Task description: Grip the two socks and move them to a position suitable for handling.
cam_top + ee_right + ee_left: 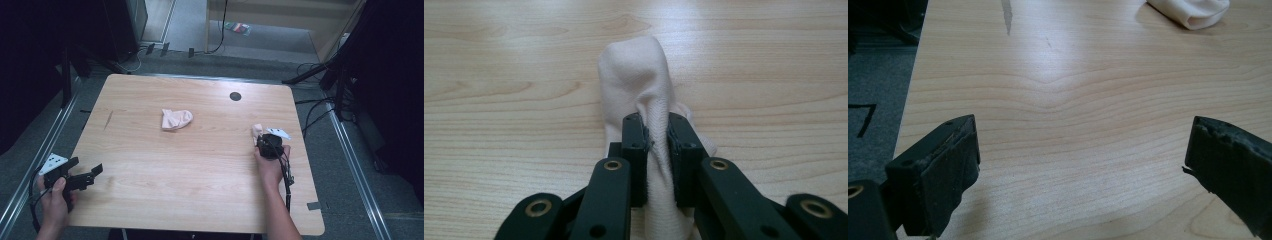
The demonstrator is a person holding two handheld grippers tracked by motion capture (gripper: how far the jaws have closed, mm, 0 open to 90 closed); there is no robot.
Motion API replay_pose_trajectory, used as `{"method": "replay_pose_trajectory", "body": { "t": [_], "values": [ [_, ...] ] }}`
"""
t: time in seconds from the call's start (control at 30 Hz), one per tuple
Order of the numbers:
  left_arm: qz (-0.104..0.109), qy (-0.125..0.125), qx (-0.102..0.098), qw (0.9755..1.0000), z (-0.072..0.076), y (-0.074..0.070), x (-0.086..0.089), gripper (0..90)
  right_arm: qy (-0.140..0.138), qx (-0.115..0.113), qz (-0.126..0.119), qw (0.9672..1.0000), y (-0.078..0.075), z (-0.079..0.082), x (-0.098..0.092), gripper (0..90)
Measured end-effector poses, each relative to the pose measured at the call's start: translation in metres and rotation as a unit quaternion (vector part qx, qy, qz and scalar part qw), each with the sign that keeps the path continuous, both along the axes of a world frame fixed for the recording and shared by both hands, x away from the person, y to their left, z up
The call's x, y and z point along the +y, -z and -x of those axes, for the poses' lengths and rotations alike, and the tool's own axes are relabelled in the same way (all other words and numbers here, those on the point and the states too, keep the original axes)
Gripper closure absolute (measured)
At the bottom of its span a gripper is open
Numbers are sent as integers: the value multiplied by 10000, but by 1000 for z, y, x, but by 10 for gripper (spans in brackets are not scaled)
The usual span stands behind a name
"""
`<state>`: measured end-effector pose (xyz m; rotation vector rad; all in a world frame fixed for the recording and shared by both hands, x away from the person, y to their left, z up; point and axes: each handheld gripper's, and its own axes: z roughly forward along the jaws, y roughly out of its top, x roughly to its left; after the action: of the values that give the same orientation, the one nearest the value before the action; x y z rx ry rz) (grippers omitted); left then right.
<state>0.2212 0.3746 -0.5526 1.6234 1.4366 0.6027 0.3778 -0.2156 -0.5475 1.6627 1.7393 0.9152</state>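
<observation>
Right hand-held gripper [656, 145] pinches only a thin fold of the pale sock [636, 80] at the tabletop's [200, 165] right edge, so it may slip free when lifted; left hand-held gripper [1078, 165] idles open.

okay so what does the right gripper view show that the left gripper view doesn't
The right gripper view has the right gripper with its jaws pinched on a pale pink sock, bunching the fabric between the pads. The left gripper view has the left gripper with jaws wide apart and nothing between them, and a second pale sock lying far off on the table. Both look down on the same light wooden table.
</observation>
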Motion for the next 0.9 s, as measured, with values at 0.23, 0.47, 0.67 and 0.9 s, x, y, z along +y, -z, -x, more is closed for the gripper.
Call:
{"method": "replay_pose_trajectory", "body": {
  "t": [0.23,0.47,0.67,0.9],
  "values": [
    [-38,-2,-22,10000,1,0,0,14,-88,-166,-148,9997,-7,5,-6,816],
    [-140,-22,-59,9999,1,0,-3,14,-482,-472,-488,9965,-42,31,4,814],
    [-193,-1,-48,9998,1,-1,-4,14,-787,-695,-541,9930,-62,52,16,813],
    [-264,-88,-107,9996,2,-5,-5,14,-1163,-716,-645,9885,-70,78,35,813]
  ]
}}
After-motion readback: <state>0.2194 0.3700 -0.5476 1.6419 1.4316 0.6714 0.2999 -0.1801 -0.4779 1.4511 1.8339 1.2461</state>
